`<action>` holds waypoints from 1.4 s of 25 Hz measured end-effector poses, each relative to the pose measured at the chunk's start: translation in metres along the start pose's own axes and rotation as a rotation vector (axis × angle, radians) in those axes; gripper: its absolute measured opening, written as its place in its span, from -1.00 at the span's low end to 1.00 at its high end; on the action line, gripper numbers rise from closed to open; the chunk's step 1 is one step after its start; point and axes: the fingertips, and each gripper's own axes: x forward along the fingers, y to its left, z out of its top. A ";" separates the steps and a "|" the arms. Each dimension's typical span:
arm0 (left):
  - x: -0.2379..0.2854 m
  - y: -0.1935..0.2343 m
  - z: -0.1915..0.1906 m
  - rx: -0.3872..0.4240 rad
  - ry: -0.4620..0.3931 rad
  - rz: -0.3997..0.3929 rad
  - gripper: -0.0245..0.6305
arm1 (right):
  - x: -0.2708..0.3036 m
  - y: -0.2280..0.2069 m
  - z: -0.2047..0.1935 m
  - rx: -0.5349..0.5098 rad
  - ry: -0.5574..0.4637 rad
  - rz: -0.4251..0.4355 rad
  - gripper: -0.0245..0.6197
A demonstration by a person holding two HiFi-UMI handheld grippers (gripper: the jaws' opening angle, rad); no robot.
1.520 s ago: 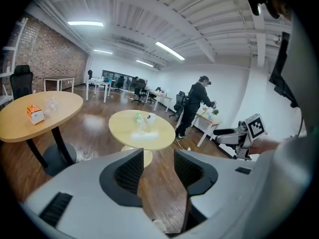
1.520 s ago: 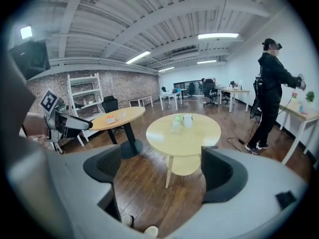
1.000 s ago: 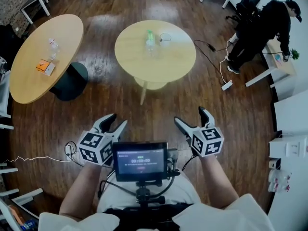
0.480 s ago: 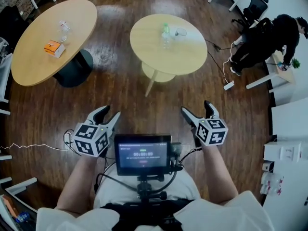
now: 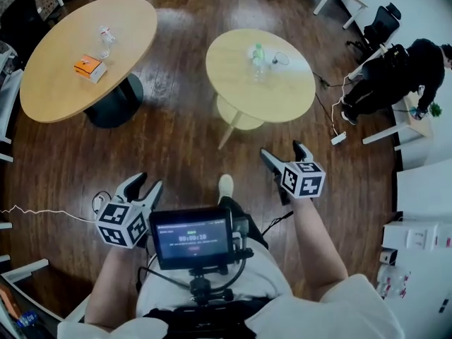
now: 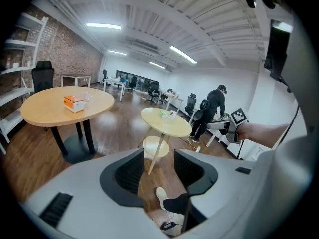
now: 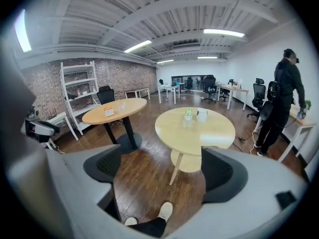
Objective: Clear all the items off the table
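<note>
**While both grippers hang empty, the items sit on the round tables ahead**

As the person stands on the dark wooden floor, the left gripper [image 5: 147, 182] is held low at the left. Its jaws are spread apart with nothing between them; only floor and a shoe [image 5: 225, 186] show through the gap. The right gripper [image 5: 280, 150] is held further forward. Its jaws are likewise wide apart and empty, and point toward the small round table [image 5: 282, 97].

On that table, near its far edge, a clear bottle [image 5: 258, 58] with a green cap stands upright. A cup [image 5: 281, 59] stands just beside it to the right. Both are well apart from either gripper.

To the left is a larger round table [image 5: 56, 83] on a dark pedestal. It carries an orange box [image 5: 90, 68] and, near it, a clear container [image 5: 106, 37].

A small screen [image 5: 191, 235] is mounted at the person's waist between the two arms. At the far right another person [image 5: 395, 69] in dark clothes bends over a desk.
</note>
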 end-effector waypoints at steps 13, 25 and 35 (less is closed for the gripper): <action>0.068 0.081 0.056 -0.065 0.006 0.142 -0.33 | 0.197 -0.062 0.078 -0.017 0.090 0.011 0.62; 0.160 0.105 0.129 -0.111 0.017 0.236 -0.33 | 0.371 -0.147 0.088 0.026 0.289 0.015 0.55; 0.180 0.127 0.144 -0.144 0.024 0.302 -0.33 | 0.403 -0.163 0.078 0.043 0.347 0.002 0.16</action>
